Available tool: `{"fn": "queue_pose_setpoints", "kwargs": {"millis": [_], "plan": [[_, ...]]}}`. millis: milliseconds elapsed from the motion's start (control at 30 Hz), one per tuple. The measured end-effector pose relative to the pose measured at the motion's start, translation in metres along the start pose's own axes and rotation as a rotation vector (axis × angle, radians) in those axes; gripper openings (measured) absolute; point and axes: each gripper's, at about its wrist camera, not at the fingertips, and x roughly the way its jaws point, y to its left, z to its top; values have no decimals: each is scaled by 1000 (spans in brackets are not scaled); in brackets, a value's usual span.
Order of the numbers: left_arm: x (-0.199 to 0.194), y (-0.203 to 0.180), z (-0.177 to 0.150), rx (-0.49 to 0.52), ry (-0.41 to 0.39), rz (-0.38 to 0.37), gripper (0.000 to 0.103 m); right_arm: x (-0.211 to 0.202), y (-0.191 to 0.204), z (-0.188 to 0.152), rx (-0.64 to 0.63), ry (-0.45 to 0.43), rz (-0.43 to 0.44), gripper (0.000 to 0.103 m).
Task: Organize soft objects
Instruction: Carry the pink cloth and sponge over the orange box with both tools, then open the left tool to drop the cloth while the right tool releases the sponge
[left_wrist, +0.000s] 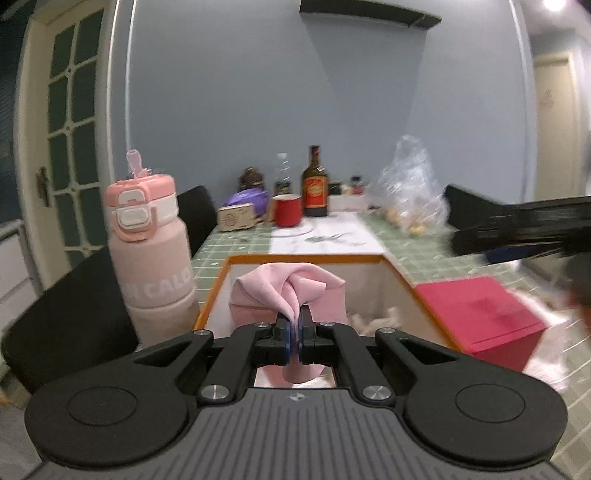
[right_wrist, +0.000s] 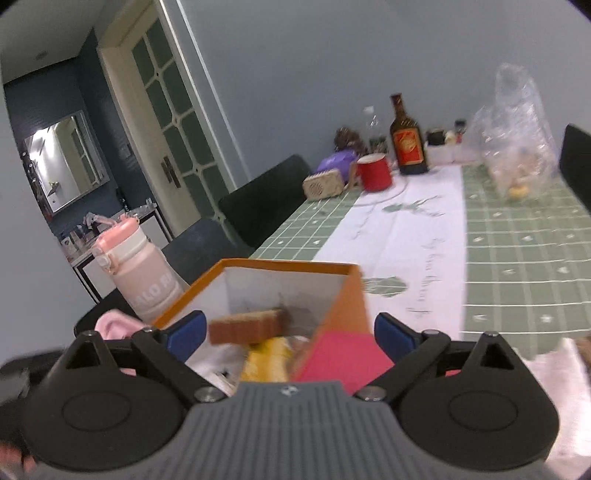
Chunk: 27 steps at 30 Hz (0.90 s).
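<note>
Pink cloth (left_wrist: 286, 291), soft and crumpled, bunches between the left gripper (left_wrist: 294, 332).

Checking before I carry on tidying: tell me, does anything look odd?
Yes. A brown block appears blurred in mid-air between the open right hand-held gripper fingers, above the orange-rimmed box, seemingly just dropped.

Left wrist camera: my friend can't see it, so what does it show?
The left claw is shut on a pink cloth, held over an open orange-rimmed box. A pink water bottle stands left of it, a red box to the right, on a green checked table.
</note>
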Motion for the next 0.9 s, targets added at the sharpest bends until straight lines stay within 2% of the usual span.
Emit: {"fn": "queue_pose_setpoints", "kwargs": {"millis": [67,133,200,233,267,333,400,467,600,900], "plan": [[5,-2,-4,12,15,72,4,-19,-6,-9,-64,-32,-49,96],[8,-2,-7,11,34,75,8,-36,-11,-18,-125,-61,-101,96],[8,-1,-8,-6,49,84,34,-52,-20,-25,-160,-88,-133,96],[7,0,-8,-18,51,94,67,-59,-25,-28,-164,-95,-141,96],[4,0,-9,-29,26,94,86,-66,-31,-30,-160,-103,-146,96],[-5,-2,-12,-28,-41,111,93,-77,-41,-33,-150,-115,-153,96],[-9,-9,-12,1,-59,151,94,-86,-52,-35,-141,-136,-164,96],[-11,-14,-9,2,-57,150,94,-94,-63,-38,-127,-159,-174,96],[-17,-26,0,-7,-29,78,94,-98,-82,-40,-68,-186,-191,97],[-36,-83,19,41,-49,-49,94,-106,-116,-49,19,-249,-272,97]]}}
